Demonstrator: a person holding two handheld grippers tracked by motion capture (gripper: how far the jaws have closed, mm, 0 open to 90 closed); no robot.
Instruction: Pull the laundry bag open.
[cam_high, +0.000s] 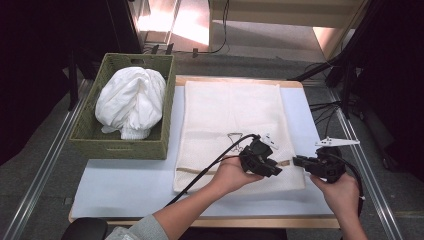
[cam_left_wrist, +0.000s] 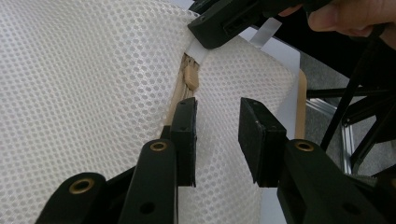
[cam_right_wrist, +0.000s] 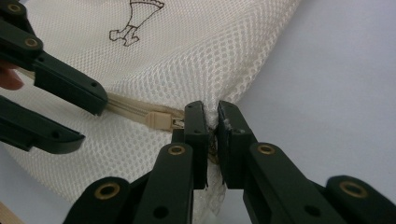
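Mesh bag: a flat cream-white mesh laundry bag (cam_high: 232, 132) is lying lengthwise on the pale blue table mat (cam_high: 125, 187), its zipped end nearest the person.
Zipper: a beige zipper (cam_right_wrist: 128, 112) is running across the bag's near end, with its beige plastic pull tab (cam_right_wrist: 159, 121) sitting just beside the right gripper's jaws.
Right gripper: the right gripper (cam_right_wrist: 211, 122) is pinching the bag's corner fabric at the zipper's end, jaws nearly together with mesh bunched between them.
Left gripper: the left gripper (cam_left_wrist: 217, 135) is hovering over the zipper line, jaws standing apart and gripping nothing; the bare mesh is showing in the gap and the pull tab (cam_left_wrist: 191, 77) is lying ahead of them.
Basket: a green woven rectangular basket (cam_high: 120, 142) is standing left of the bag, just off the mat's far left corner, holding a bundle of white cloth (cam_high: 131, 102).
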